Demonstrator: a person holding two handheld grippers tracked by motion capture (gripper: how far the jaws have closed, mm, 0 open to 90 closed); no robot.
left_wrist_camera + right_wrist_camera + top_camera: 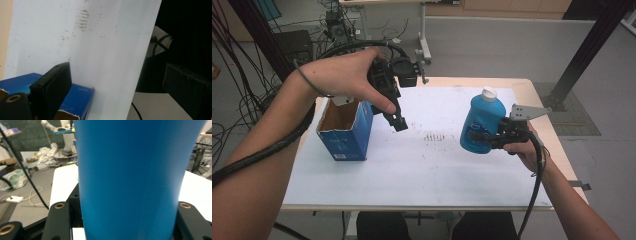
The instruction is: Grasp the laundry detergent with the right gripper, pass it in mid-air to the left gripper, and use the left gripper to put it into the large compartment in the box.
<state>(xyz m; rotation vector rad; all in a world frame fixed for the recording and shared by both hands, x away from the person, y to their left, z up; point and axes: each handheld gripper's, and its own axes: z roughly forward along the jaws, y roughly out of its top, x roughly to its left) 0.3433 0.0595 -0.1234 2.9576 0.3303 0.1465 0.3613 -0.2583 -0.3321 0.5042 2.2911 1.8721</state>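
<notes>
One blue bottle [481,125] with a white cap and one open blue cardboard box [345,129] are the two objects in play, on a single table [532,92] covered by a white sheet [422,160] that carries a patch of dark smudges near its middle. The bottle is gripped low on its body by the right gripper [492,137], its two jaws closed against opposite sides of the bottle; in the right gripper view the blue body [130,177] rises between the jaws. The bottle leans a little, cap uppermost, over the right part of the sheet; whether its base touches the sheet cannot be told. The box stands on the left part of the sheet, well apart from the bottle, its top flaps open and brown cardboard showing inside. The left gripper [394,117] is held above the sheet just beside the box's right side, jaws pointing down. In the left gripper view its two jaws stand wide apart with nothing between them, and the blue box [75,100] lies below the nearer jaw. One hand holds each gripper, two in all.
</notes>
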